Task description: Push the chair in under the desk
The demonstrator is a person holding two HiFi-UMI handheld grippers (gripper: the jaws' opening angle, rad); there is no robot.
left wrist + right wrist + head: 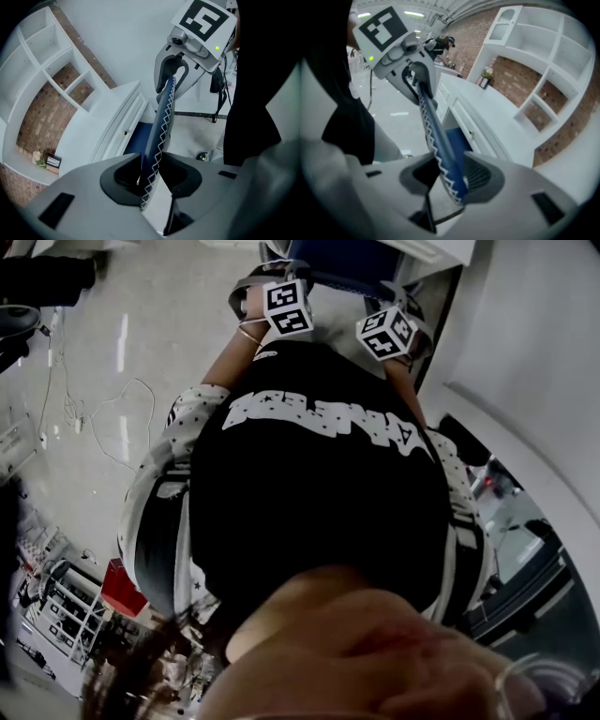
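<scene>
Two tongs were found clamped on one item. The left tongs (149,174) were pinching the top edge of the chair back (161,124), a blue panel with white zigzag stitching, and the edge ran between the two jaws. The right tongs (447,174) were pinching the same chair back (432,123) further along that edge. Each gripper view showed the other tongs at the far end of the edge, with its marker cube (204,19) uppermost.

From the head view I recorded my own dark-shirted torso nearest the camera. Beyond it were the left tongs (281,296) and the right tongs (394,324), side by side, both reaching onto the chair back (342,259) at the top of the frame.

Past the tongs, the blue seat (133,140) lay low against the white worktop (115,110), just below its drawer fronts. How far under it sat I could not tell. A pale floor (197,133) lay on the open side of the chair. White shelves (51,61) on a brick wall stood behind the worktop.
</scene>
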